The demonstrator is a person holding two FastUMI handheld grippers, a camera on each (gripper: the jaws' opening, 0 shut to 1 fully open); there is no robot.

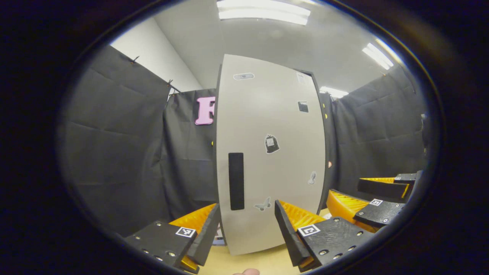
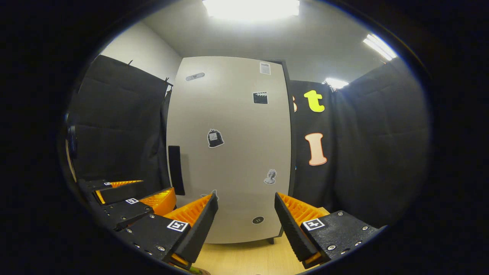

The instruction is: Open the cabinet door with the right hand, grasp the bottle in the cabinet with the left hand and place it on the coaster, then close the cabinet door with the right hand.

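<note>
- Left gripper view: your left gripper point(image 1: 247, 225) is spread wide and holds nothing, aimed at the tall pale grey cabinet door point(image 1: 271, 152), which is closed.
- Same view: the black vertical bar handle point(image 1: 236, 181) sits on the door's left edge, low down. That's your hold point, but for the other hand.
- Same view: right gripper point(image 1: 372, 196) sits at lower right, near the door, also released and empty.
- The bottle is hidden behind the closed door, so I can't judge its weight or slipperiness yet.
- Right gripper view: your right gripper point(image 2: 246, 219) is spread open and empty, facing the door point(image 2: 233, 152); handle point(image 2: 176, 170) is off to its left.
- Same view: left gripper point(image 2: 131, 196) at lower left, released.
- My read: door looks like a stiff, light panel; hook a finger behind the bar and pull along the hinge arc.
- Small dark stickers point(image 2: 215, 138) dot the door; a white label near the top is too small to read. No brand legible.
- Light wooden tabletop point(image 2: 248, 258) below the cabinet.
</note>
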